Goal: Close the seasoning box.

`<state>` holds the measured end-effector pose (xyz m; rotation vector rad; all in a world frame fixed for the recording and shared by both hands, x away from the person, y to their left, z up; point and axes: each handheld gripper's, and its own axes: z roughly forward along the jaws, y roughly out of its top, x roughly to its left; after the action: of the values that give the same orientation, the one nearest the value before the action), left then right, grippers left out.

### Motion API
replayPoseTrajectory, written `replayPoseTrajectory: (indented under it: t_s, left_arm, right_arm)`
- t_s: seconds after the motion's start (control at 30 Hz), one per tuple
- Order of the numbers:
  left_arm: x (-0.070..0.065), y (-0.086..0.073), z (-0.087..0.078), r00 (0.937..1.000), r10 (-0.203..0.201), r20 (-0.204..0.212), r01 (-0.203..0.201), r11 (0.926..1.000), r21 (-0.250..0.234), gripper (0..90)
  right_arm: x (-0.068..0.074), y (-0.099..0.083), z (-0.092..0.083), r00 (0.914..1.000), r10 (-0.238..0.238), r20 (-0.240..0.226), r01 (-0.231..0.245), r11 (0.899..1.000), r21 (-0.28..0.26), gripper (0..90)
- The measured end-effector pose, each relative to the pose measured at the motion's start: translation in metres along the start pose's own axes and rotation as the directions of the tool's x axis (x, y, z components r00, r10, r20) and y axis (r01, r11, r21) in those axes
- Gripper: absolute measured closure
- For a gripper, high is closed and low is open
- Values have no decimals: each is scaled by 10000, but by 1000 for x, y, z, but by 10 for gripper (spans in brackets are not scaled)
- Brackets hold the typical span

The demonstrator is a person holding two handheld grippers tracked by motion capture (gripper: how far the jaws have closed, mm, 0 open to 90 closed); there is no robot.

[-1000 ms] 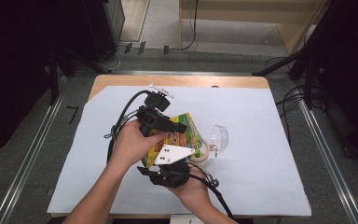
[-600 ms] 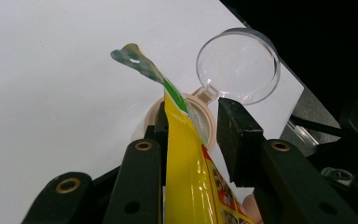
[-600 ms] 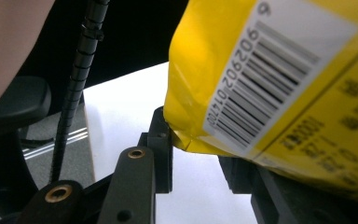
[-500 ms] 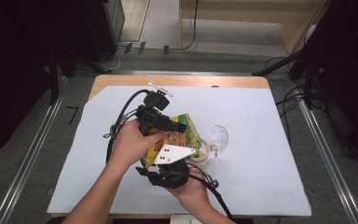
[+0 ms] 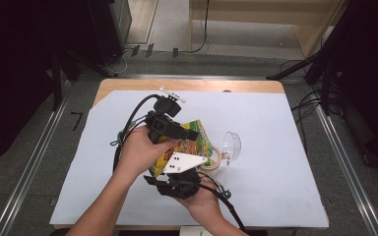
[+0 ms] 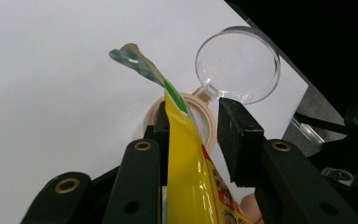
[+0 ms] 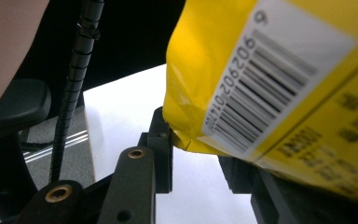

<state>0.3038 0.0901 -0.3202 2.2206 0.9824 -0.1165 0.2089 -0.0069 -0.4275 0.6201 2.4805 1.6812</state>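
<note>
A yellow and green snack bag [image 5: 198, 141] hangs tilted above the white table cover, held between both grippers. My left gripper [image 5: 191, 133] comes from the upper left and is shut on the bag's upper part [image 6: 186, 163]. The bag's torn top corner [image 6: 135, 58] pokes out over a clear jar with a tan rim [image 6: 200, 114], whose hinged round lid [image 6: 237, 65] stands open. My right gripper [image 5: 178, 167], under its grey plate, is shut on the bag's lower end, where the barcode [image 7: 261, 79] shows. The far jaw there is partly hidden behind the bag.
The jar [image 5: 212, 158] and its lid [image 5: 232, 146] stand just right of the bag. A white sheet [image 5: 285, 147] covers the wooden table [image 5: 128, 84]. Black cables [image 5: 128, 128] trail from both grippers. Metal floor rails run along both sides.
</note>
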Motion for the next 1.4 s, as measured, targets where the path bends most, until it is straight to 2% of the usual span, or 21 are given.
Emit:
replayPoseTrajectory:
  t_s: [0.17,0.87,1.4]
  left_arm:
    - [-1,0,1,9997,-45,234,44,10000,28,725]
    - [-4,0,0,9998,-18,192,19,10000,-43,729]
    - [-7,0,0,9998,15,192,-15,10000,15,730]
  right_arm:
    - [-3,-4,2,9998,156,-122,-156,9999,-10,718]
    - [-3,-5,2,10000,-59,16,59,10000,57,718]
    - [-4,-6,3,10000,30,28,-30,10000,33,719]
